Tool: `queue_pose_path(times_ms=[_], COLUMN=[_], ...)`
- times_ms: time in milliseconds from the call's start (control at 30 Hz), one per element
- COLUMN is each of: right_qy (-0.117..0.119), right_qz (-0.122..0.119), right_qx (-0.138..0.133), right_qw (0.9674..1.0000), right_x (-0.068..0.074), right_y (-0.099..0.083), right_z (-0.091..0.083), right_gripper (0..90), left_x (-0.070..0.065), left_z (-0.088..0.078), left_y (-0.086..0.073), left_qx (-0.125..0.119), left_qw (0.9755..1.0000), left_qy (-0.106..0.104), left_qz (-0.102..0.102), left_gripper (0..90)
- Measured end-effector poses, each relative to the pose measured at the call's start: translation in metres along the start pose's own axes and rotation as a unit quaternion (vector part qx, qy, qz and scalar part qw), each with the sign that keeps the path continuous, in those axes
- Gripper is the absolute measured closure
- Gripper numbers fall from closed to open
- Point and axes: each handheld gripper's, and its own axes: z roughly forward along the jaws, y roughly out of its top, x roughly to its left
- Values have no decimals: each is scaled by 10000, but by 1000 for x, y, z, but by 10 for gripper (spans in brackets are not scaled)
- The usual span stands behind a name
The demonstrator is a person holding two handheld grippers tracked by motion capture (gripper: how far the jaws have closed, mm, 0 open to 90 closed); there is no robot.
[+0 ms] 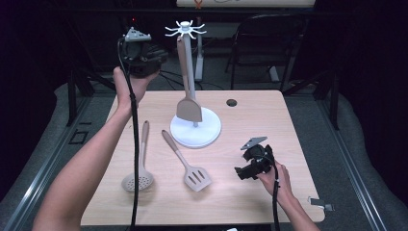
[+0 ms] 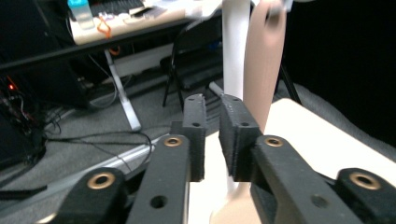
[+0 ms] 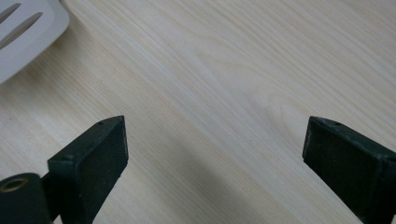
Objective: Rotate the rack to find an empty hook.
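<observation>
Dark room all around, with a pale wooden desk (image 1: 240, 192) under my cameras. On it stands a white utensil stand (image 1: 196, 130) with a hook crown at the top, and a beige spatula (image 1: 187, 103) hangs from one of those hooks, blade low over the round base. My left gripper (image 1: 144, 60) is raised beside the top of the stand; in the left gripper view its fingers (image 2: 194, 135) stand a narrow gap apart with nothing between them, and the spatula's handle (image 2: 261, 70) runs just beyond them, untouched. My right gripper (image 1: 250, 168) rests low over the desk, its fingers (image 3: 93, 158) spread wide over bare wood. A slotted turner (image 1: 190, 168) and a perforated skimmer (image 1: 139, 171) lie flat on the desk, left of the right gripper.
</observation>
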Motion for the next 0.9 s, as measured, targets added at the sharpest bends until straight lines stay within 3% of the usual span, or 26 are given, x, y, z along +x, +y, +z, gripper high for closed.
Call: queue_pose_path(times_ms=[133, 167, 233, 467, 667, 833, 900], right_qy=[5, -8, 12, 109, 145, 194, 187], right_qz=[-14, -2, 1, -4, -53, -10, -37], right_qx=[-6, 4, 8, 16, 81, 61, 113], right_qw=[10000, 10000, 10000, 9999, 9998, 9998, 9998], right_x=[0, 1, 1, 3, 6, 7, 8], right_y=[0, 0, 0, 0, 1, 1, 1], right_z=[1, 1, 1, 3, 6, 7, 7], right_gripper=[63, 63, 63, 63, 62, 63, 63], left_x=[3, 5, 8, 12, 17, 20, 21], left_z=[4, 5, 8, 14, 20, 27, 31], left_y=[-13, -17, -31, -58, -87, -112, -129], left_qx=[185, 271, 479, 737, 1057, 1270, 1429], left_qw=[9998, 9996, 9987, 9971, 9939, 9909, 9882], left_qy=[-72, -96, -129, -55, -84, -94, -131], left_qz=[-26, -44, -82, -169, -313, -439, -539], left_gripper=[718, 632, 572, 392, 267, 219, 188])
